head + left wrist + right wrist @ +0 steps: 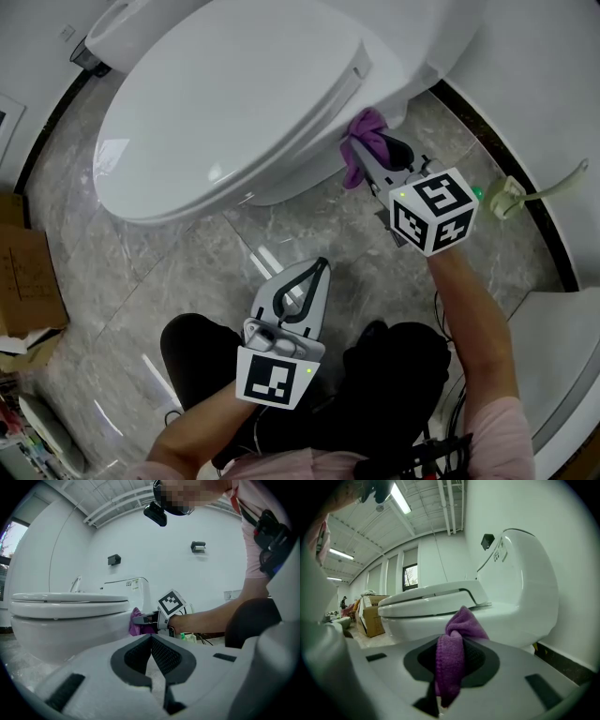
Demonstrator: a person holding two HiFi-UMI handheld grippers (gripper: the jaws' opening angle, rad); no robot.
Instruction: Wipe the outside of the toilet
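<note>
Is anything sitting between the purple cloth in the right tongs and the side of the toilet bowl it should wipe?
Nothing visible does. The right tongs are clamped on the purple cloth, which lies right up against the outer side of the toilet bowl, with no object between them.

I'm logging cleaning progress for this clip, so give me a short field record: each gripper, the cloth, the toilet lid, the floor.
right gripper: shut on the purple cloth
cloth position: against the side of the toilet bowl, below the seat, towards the rear; appears to touch
left gripper: jaws together, nothing between them; held low over the floor, apart from the toilet
toilet lid: closed
floor: grey marbled tile
</note>
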